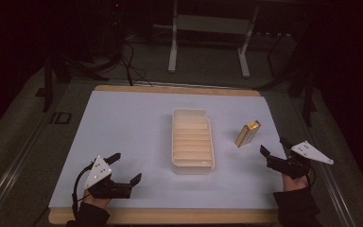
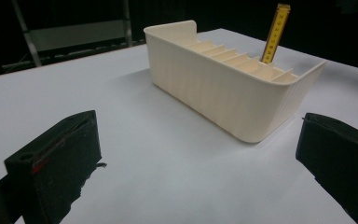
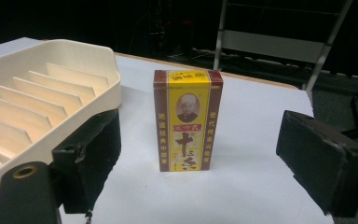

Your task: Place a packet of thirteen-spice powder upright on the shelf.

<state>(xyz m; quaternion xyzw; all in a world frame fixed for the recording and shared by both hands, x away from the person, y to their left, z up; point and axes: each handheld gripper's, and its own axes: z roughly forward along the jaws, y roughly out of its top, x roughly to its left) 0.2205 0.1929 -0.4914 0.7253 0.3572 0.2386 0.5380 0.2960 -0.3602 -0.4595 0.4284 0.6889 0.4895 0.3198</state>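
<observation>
Cream plastic slotted tray (image 1: 192,142) sits mid-table; upright yellow-and-maroon carton (image 1: 247,133), perhaps seasoning, stands at its three o'clock. Left gripper (image 1: 125,168) and right gripper (image 1: 274,146) both gape, released.

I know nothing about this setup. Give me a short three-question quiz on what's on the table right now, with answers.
1. True or false: the yellow-and-maroon cardboard box lies flat inside the cream plastic slotted tray.
2. Which tongs are nearer the box: A left, B right?
3. Fill in: both tongs have their jaws ____.

Key: 1 false, it stands upright on the white table sheet, beside the tray. 2 B. 3 open.
</observation>
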